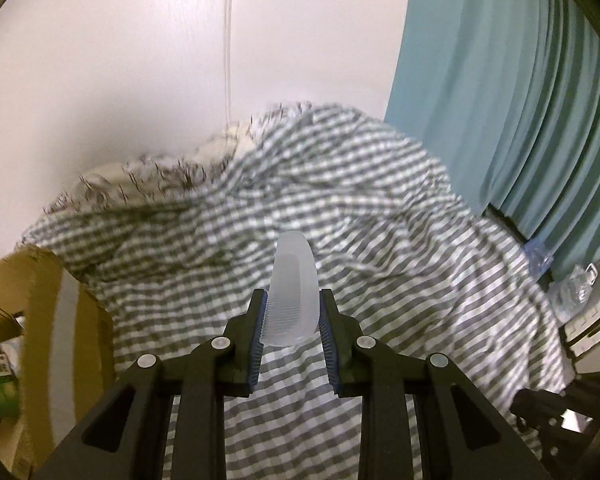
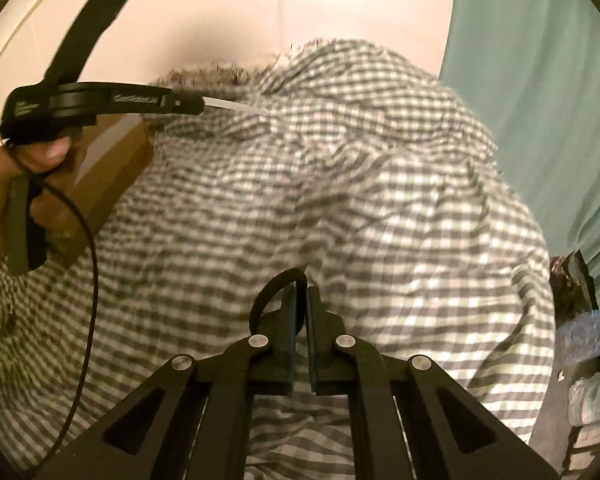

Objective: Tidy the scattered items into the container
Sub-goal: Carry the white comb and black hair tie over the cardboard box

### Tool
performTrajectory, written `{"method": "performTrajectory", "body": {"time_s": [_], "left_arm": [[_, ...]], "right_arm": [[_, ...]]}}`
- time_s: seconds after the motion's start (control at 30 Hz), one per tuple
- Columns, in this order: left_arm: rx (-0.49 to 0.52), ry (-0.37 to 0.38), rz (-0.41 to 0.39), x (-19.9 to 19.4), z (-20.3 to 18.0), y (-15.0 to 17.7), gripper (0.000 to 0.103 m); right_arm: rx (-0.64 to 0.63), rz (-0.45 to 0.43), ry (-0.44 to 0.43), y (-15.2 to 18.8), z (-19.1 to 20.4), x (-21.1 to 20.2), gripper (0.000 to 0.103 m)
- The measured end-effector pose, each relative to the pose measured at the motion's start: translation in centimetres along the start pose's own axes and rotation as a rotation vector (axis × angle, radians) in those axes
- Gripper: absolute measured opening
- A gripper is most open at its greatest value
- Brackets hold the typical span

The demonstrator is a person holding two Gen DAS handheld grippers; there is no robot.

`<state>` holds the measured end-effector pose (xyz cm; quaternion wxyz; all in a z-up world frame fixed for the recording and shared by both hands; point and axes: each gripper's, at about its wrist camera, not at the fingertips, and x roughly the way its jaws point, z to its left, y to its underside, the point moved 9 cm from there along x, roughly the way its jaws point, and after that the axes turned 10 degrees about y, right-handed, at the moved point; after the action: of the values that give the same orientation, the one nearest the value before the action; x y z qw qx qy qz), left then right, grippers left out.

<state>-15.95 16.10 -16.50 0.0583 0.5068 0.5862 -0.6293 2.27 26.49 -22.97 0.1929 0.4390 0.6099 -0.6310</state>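
Both grippers are black: the left gripper (image 1: pixel 292 312) has blue ribbed pads and 4 silver screws, and the right gripper (image 2: pixel 302 308) has 4 silver screws too.

A thin black cable (image 2: pixel 88 264) hangs by the person's hand (image 2: pixel 20 184).

The cardboard box (image 1: pixel 40 320) is cut off by the left edge of the left wrist view, and print on the packages inside it is too small to read. The checked bedding (image 2: pixel 340 184) is smeared by motion. A thin black loop (image 2: pixel 278 286) runs behind the right gripper's (image 2: pixel 302 300) jaws, its lower part hidden.
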Motion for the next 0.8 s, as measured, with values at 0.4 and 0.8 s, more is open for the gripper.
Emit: {"method": "performTrajectory", "body": {"time_s": [0.4,0.8], "left_arm": [[0.082,-0.057,-0.127,-12.2,0.1,-4.8,0.026],[0.083,-0.117,-0.218,-22.7,3.6,-3.9,0.026]], "right_arm": [[0.075,-0.193,-0.007,-7.2,0.3,-6.6,0.004],[0.041,-0.366,-0.072,-13.8,5.4,-13.7,0.004]]}}
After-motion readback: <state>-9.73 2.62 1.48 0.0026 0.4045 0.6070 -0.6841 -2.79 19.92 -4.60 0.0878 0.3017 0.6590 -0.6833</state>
